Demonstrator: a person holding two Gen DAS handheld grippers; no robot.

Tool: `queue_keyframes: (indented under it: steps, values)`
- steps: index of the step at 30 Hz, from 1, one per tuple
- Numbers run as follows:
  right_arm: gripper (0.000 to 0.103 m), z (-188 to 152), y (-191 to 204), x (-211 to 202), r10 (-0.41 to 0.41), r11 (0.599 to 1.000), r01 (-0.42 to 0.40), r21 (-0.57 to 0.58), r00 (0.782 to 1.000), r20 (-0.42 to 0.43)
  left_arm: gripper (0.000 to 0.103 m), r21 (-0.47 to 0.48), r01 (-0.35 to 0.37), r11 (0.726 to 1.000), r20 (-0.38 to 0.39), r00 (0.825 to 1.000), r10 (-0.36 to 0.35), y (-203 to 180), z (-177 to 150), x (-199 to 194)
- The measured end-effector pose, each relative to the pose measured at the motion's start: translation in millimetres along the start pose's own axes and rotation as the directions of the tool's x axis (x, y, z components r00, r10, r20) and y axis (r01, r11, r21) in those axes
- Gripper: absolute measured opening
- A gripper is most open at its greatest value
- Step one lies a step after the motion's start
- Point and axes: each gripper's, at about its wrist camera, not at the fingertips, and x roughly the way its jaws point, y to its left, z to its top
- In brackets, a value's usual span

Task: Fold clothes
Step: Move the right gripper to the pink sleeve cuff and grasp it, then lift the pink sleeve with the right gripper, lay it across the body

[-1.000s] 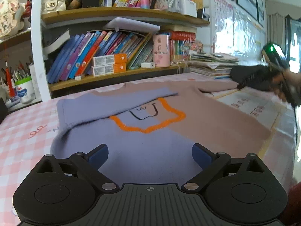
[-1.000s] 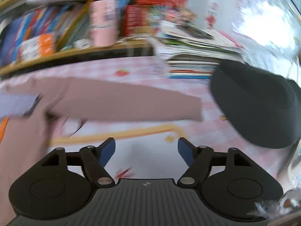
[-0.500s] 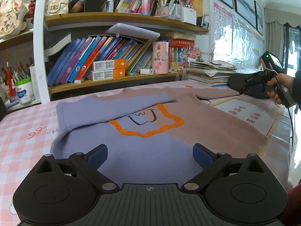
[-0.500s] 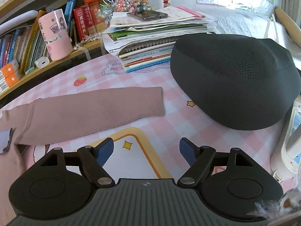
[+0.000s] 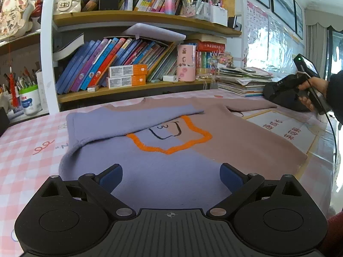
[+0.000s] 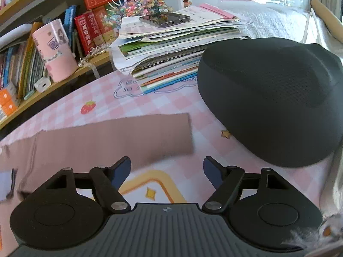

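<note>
Pink-and-white checked oilcloth [image 5: 23,150] covers the table, printed with a strawberry [image 6: 88,107] and two yellow stars in the right wrist view. One sweater [image 5: 167,150] lies flat on it, half lavender and half dusty pink, with an orange outline around a black-line drawing on the chest; its lavender sleeve [image 5: 133,122] is folded across the body, while the pink sleeve [image 6: 111,137] stretches out toward one black mesh dome-shaped object [image 6: 272,98], the cuff close to it but apart. Behind, one stack of notebooks [image 6: 169,64] carries one phone [image 6: 165,19], and one pink cup [image 5: 186,62] stands on the shelf near two orange-and-white boxes [image 5: 127,76], whose print is too small to read. Two red books [image 6: 92,30] bear Chinese titles, probably dictionaries. The left gripper [image 5: 171,175] hovers over the lavender hem, jaws wide apart and holding nothing. The right gripper [image 6: 167,171] sits just before the pink cuff, jaws equally spread, empty.
</note>
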Motion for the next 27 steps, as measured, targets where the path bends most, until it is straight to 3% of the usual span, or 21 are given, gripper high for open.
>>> queue_keyframes:
  steps: [5, 12, 13, 14, 17, 21, 27]
  values:
    - [0.064, 16.5, 6.9, 26.2, -0.038, 0.999, 0.038, 0.000, 0.999, -0.029, 0.099, 0.005, -0.012, 1.000, -0.003, 1.000, 0.012, -1.3, -0.1, 0.4]
    - [0.059, 14.8, 18.7, 44.9, -0.103, 0.993, 0.100, -0.058, 0.994, -0.041, 0.099, 0.008, -0.002, 1.000, -0.002, 1.000, 0.002, -0.4, 0.2, 0.3]
    - [0.051, 14.6, 18.6, 44.0, -0.096, 0.994, 0.093, -0.059, 0.995, -0.039, 0.099, 0.004, 0.003, 1.000, 0.000, 1.000, -0.003, 0.3, 0.2, 0.0]
    - [0.037, 14.6, 18.5, 43.2, -0.087, 0.995, 0.085, -0.060, 0.995, -0.038, 0.099, 0.000, 0.007, 1.000, 0.000, 1.000, -0.007, 1.2, 0.3, 0.1]
    - [0.014, 17.1, 20.6, 41.1, -0.060, 0.997, 0.057, -0.059, 0.997, -0.049, 0.099, -0.007, 0.005, 1.000, 0.000, 1.000, -0.005, 1.8, 0.3, 0.0]
    - [0.010, 19.2, 40.6, 34.3, -0.075, 0.990, 0.073, -0.117, 0.997, -0.016, 0.099, -0.002, -0.012, 1.000, 0.005, 1.000, 0.012, 0.4, -0.1, -0.9]
    - [0.009, 46.4, 96.6, -21.4, 0.102, 0.980, -0.081, -0.181, 0.989, 0.109, 0.099, -0.006, -0.013, 1.000, 0.012, 1.000, 0.013, 1.3, -0.7, -2.1]
